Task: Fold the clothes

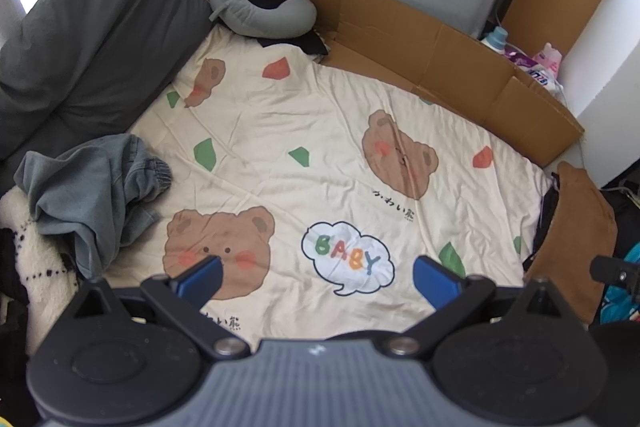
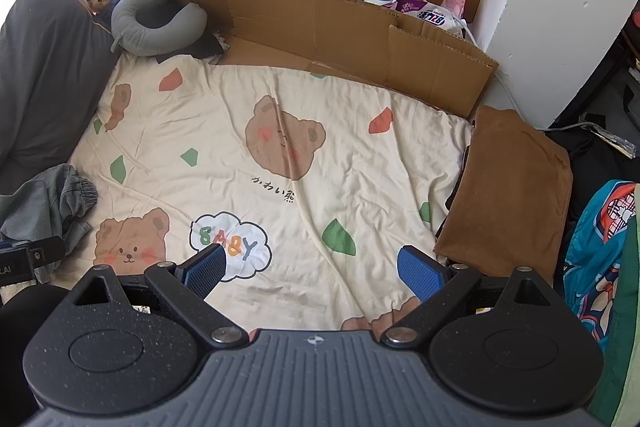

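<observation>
Both grippers tilt steeply down over the bear-print sheet (image 1: 320, 131); the left gripper (image 1: 318, 277) and right gripper (image 2: 312, 267) have jaws spread wide, holding nothing. Crumpled grey trousers (image 1: 96, 195) lie at the sheet's left edge, folded brown cloth (image 2: 508, 195) at its right. The sheet's cloud reads "BABY".

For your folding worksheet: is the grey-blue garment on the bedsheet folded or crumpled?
Crumpled. The grey-blue garment lies in a bunched heap at the bear-print bedsheet's edge, elastic cuff sticking out.
</observation>
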A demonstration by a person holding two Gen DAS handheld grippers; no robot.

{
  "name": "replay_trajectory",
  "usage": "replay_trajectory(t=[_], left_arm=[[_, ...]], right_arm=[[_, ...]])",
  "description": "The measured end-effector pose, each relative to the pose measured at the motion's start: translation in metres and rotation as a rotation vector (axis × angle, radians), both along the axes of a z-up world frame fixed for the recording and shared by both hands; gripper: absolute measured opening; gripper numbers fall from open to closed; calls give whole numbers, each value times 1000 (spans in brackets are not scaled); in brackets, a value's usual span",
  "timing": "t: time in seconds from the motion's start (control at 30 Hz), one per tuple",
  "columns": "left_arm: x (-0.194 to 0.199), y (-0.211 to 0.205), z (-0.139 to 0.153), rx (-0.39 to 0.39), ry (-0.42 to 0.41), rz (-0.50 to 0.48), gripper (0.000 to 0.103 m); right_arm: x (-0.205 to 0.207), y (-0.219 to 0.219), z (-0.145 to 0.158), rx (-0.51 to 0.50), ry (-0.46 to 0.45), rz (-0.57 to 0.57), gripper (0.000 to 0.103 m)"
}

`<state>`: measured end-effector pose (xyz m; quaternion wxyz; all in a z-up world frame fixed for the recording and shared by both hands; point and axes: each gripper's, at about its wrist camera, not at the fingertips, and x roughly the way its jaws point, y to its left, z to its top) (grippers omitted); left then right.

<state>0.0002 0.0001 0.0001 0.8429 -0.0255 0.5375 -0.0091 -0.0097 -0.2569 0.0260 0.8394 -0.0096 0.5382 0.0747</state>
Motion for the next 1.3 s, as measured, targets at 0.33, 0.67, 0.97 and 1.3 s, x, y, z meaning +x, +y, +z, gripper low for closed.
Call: replay_trajectory(t=[0.33, 0.67, 0.97, 1.3], left_arm=[[0, 0, 0, 6, 0, -1, 102], [1, 3, -3, 11, 1, -3, 102], [0, -1, -2, 16, 0, -5, 102], [1, 1, -1, 17, 0, -5, 102]], right_arm=[[0, 0, 0, -1, -10, -1, 96], [1, 1, 1, 3, -9, 0, 96], [-1, -2, 1, 12, -8, -1, 96], [1, -3, 2, 17, -8, -5, 96]])
